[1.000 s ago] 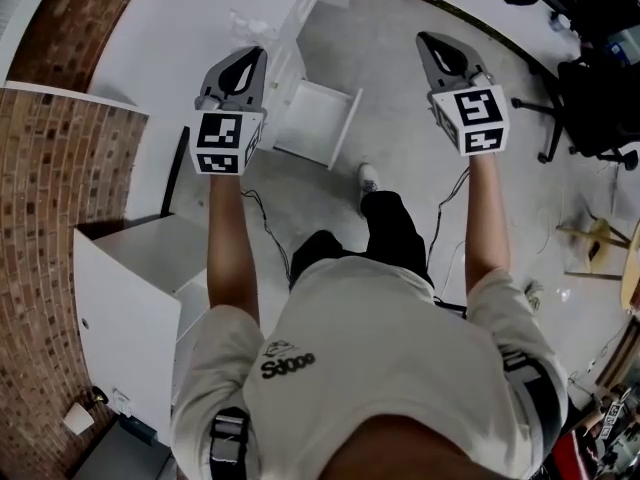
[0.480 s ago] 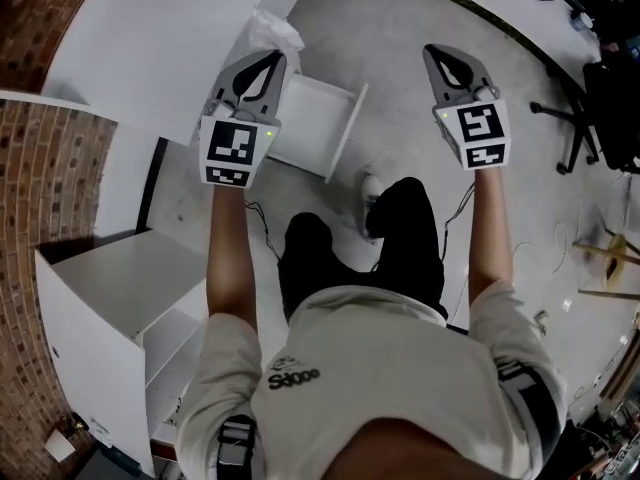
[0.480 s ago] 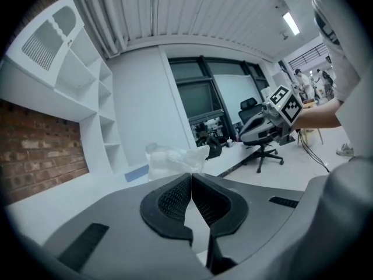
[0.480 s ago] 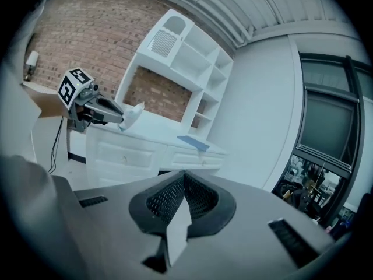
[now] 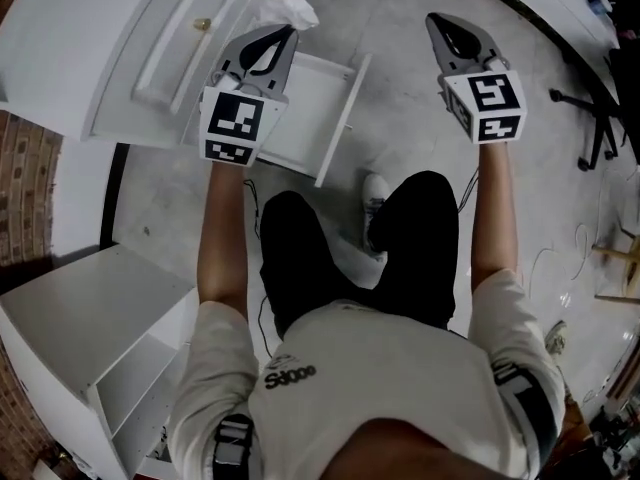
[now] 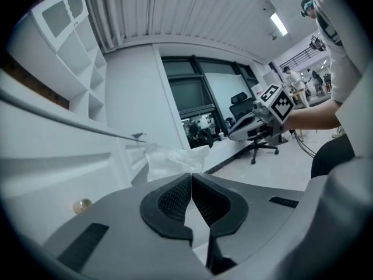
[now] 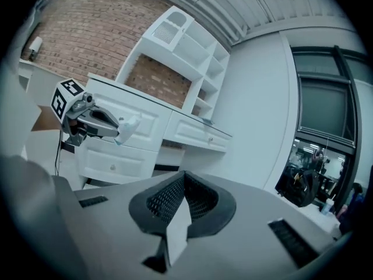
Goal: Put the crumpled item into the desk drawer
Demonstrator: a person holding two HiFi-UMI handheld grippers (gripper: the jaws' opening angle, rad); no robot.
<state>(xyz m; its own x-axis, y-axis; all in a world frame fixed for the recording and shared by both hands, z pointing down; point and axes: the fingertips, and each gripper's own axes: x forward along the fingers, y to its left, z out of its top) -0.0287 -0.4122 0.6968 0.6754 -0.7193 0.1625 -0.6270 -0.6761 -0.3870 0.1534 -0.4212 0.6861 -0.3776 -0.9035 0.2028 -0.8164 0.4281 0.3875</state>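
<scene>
In the head view the crumpled item [image 5: 284, 4], a whitish translucent wad, sticks out past the tips of my left gripper [image 5: 288, 30], which is shut on it. They hover over the far left corner of the open white drawer [image 5: 312, 118], pulled out from the desk [image 5: 150, 58]. From the left gripper view the wad [image 6: 169, 157] shows just beyond the closed left gripper [image 6: 190, 175]. My right gripper [image 5: 433, 16] is shut and empty, held over the floor to the drawer's right. The right gripper view, past the closed right gripper [image 7: 184, 174], shows the left gripper [image 7: 116, 135] carrying the wad [image 7: 129, 124].
The desk front has panelled drawers with a brass knob [image 5: 202, 23]. A white cabinet [image 5: 90, 318] stands open at lower left by a brick wall [image 5: 30, 183]. The person's shoe [image 5: 373, 184] is near the drawer's front. An office chair base [image 5: 600, 108] stands far right.
The person has stepped closer to the desk. Both grippers moved forward; the left one with the wad now hangs at the drawer's far corner instead of short of it.
</scene>
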